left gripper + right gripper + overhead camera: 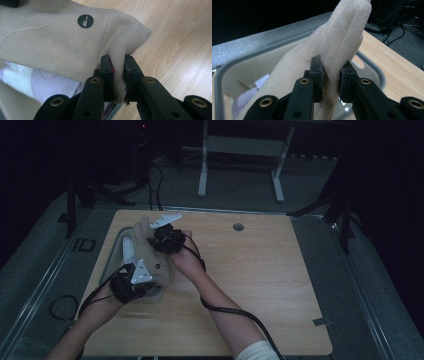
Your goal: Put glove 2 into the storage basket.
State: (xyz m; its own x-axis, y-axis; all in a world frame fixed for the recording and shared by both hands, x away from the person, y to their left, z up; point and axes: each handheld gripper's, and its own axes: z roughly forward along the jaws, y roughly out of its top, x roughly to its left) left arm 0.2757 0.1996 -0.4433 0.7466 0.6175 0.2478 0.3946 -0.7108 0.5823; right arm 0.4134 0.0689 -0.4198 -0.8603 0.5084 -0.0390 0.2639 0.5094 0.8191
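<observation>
A beige suede-like glove with a round dark logo is held up between both grippers over the left part of the wooden table. My left gripper is shut on a fold of the glove's cuff end, near the table's front left. My right gripper is shut on the glove's finger part, farther back. In the high view the left gripper sits at the glove's near end and the right gripper at its far end.
A grey tray lies under the glove at the table's left edge, with pale items inside. A round hole is in the tabletop at the back. Cables trail from both grippers.
</observation>
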